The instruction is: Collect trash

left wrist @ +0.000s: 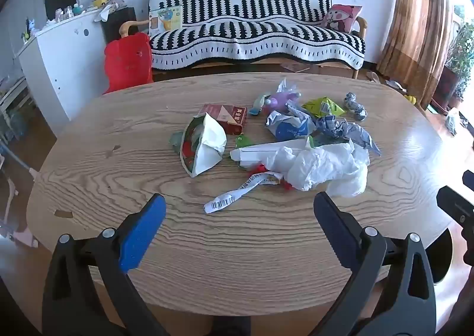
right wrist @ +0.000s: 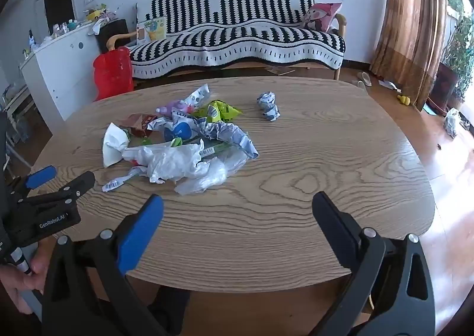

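Left wrist: one red box [left wrist: 228, 119], one crumpled ball [left wrist: 355, 105].

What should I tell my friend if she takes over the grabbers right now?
Left gripper: open, empty, above the near table edge.
Right gripper: open, empty, beside it.
Trash: all in a heap mid-table: white plastic bag, barcode strip, red box, white-lined snack wrapper, green packet. One crumpled paper ball sits apart, further back.
Done: nothing looks picked up yet.
Left: every piece. No bin is clearly visible; a red bag stands on the floor past the table.
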Demonstrator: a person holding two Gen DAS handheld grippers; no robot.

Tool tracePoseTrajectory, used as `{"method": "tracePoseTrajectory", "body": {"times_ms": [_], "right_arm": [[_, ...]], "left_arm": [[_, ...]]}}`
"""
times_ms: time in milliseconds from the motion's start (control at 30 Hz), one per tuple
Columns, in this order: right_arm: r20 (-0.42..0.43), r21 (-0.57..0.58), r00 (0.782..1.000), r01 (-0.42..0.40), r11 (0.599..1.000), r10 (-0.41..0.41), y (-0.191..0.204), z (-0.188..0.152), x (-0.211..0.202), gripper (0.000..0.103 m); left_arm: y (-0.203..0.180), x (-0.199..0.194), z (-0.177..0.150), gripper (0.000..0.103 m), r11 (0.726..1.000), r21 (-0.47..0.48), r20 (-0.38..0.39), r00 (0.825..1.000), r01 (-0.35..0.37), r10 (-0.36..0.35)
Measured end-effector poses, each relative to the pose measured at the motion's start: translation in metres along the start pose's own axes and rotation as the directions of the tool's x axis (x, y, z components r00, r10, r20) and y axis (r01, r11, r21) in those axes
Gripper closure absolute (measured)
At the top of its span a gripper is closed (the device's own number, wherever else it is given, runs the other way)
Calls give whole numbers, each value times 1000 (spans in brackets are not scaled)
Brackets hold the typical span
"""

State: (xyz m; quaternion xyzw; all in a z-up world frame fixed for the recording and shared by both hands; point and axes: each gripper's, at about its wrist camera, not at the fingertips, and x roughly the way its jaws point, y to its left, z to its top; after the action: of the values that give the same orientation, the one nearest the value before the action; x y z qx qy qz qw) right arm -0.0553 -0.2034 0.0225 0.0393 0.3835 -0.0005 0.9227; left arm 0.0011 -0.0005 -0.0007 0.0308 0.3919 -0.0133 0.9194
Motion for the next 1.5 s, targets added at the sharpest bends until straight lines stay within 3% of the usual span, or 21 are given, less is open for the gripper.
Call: {"method": "tracePoseTrajectory", "body": {"times_ms": [1500], "right_arm": [[-7,4,1000,-15,1000,15,5,0,-4,6]], "left_arm": [[2,0,-3,6,1000,-6,-6,1000,0,0]]}}
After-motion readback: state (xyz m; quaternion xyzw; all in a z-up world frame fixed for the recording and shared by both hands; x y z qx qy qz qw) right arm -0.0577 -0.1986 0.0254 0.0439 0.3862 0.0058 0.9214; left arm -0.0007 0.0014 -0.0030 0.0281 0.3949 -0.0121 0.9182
